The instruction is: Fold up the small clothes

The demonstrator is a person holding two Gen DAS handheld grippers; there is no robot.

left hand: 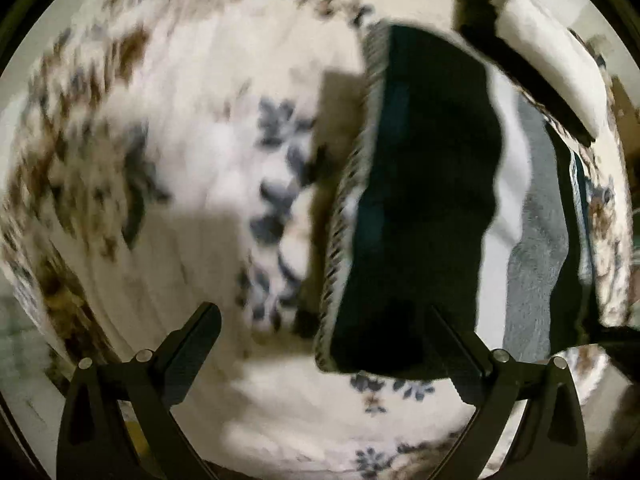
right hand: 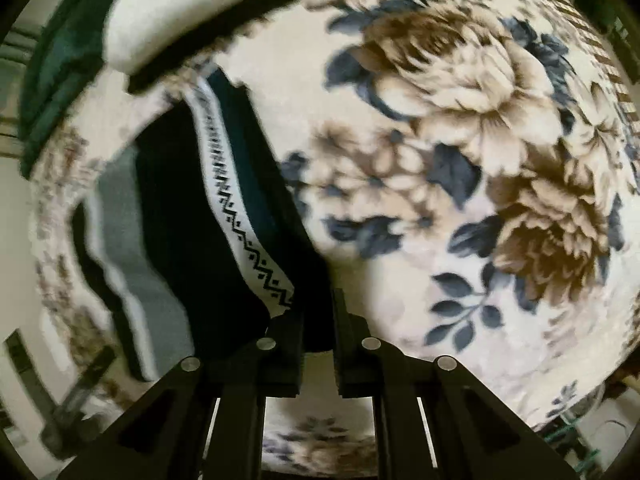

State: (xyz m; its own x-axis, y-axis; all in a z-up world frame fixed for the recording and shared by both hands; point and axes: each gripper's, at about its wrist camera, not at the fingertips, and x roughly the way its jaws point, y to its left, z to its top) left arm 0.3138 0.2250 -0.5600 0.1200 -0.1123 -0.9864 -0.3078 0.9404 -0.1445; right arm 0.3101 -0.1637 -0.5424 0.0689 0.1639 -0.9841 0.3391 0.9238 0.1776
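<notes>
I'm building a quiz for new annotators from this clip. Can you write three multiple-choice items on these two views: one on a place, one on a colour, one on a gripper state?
1. What does the dark knitted garment with the white zigzag band lie on?
A. a bare wooden floor
B. a cream blanket with brown and blue flowers
C. a metal tray

2. What colour is the zigzag band's background?
A. white
B. red
C. yellow

3. How do the fingers of the left gripper stand?
A. pressed together
B. spread wide apart
C. out of view

Answers: 1 B, floral fabric surrounds the garment; 2 A, black zigzags run on white; 3 B, a wide gap shows between the fingers.
</notes>
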